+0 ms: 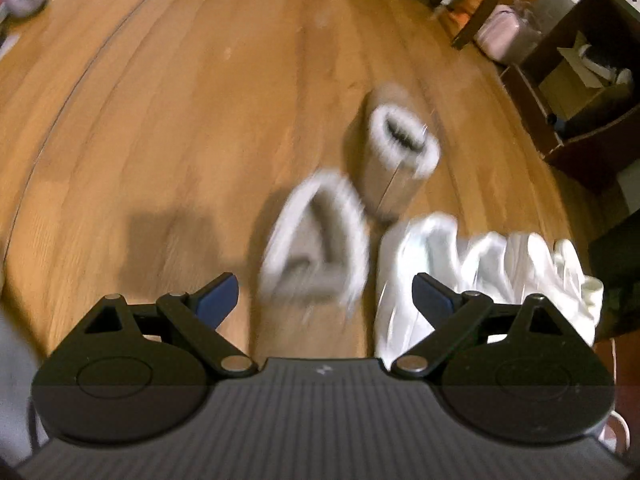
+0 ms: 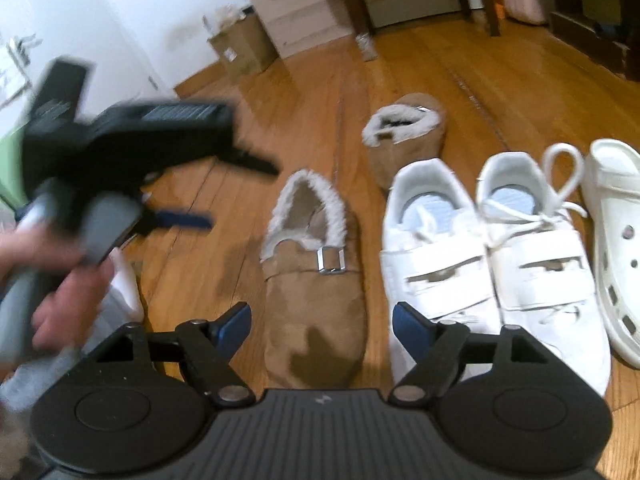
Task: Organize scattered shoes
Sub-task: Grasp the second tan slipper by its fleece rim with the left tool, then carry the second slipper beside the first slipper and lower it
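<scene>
- Right tool (image 2: 322, 320) hangs low over the floor (image 2: 500, 80) with its blue pads spread wide and nothing between them; the tan fur-lined slipper (image 2: 316, 292) lies straight ahead of it, toe toward the tool, in the gap between the pads.
- Left tool (image 1: 326, 300) is likewise agape and empty. Its view is smeared, so fine detail there is unclear.
- Just right of that slipper, a pair of white strap sneakers (image 2: 492, 264) sits side by side, with a white clog (image 2: 616, 240) further right: a tidy row.
- The second tan slipper (image 2: 404, 140) lies beyond the row, ahead of the right tool, apart from its mate.
- I'd judge that far slipper is the one out of place. To fetch it well, come down over its heel collar, pinch the firm suede wall rather than loose fur, and lift clear before swinging.
- Set it parallel, beside its mate, toes matching, without nudging the sneakers.
</scene>
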A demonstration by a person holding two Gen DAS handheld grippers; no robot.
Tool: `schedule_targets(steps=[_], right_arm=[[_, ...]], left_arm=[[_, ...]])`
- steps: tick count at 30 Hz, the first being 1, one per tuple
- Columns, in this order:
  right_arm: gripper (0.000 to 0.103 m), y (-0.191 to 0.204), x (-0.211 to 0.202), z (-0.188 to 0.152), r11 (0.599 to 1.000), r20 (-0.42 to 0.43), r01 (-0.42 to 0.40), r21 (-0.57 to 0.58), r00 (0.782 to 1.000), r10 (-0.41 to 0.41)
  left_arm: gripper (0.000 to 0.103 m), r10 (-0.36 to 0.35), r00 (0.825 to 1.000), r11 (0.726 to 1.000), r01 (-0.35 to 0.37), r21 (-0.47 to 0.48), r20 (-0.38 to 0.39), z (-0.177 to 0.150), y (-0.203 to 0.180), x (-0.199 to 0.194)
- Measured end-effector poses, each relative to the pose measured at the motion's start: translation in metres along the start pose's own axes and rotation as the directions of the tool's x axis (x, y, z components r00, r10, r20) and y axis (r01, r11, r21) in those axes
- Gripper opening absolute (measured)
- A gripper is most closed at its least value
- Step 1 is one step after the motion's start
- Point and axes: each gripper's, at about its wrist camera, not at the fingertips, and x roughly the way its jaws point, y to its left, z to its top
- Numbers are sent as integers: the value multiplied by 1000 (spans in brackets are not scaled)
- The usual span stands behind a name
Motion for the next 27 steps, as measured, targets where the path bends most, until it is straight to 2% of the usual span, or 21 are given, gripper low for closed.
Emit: schedule_targets(steps=[6, 14, 15, 16, 17, 20, 25, 27], right_arm=[[79, -30, -3, 13, 996, 17, -18, 92, 1000, 17], [81, -42, 6, 27, 991, 13, -38, 124, 999, 36], [81, -43, 8, 28, 991, 8, -40, 128, 999, 39], [81, -43, 10, 28, 990, -2, -42, 133, 999, 42], [81, -44, 11, 28, 989, -9, -48, 142, 999, 49], [82, -50, 13, 26, 979, -24, -83, 187, 996, 89], [82, -57, 11, 25, 980, -23, -48, 195, 998, 54], [82, -61, 12, 24, 978, -27, -36, 207, 999, 42]], left_arm=[[99, 34, 998, 999, -35, -25, -44, 57, -28, 91], [99, 144, 989, 987, -141, 83, -35, 84, -55, 156], [96, 147, 988, 986, -144, 87, -37, 85, -55, 159], [70, 146, 988, 986, -142, 92, -43, 86, -54, 163], [27, 146, 988, 985, -140, 101, -54, 86, -54, 167], [17, 115, 989, 988, -104, 112, -94, 89, -57, 179], [24, 65, 989, 997, -59, 45, -131, 91, -56, 198], [14, 41, 990, 999, -43, -8, -133, 92, -50, 197]])
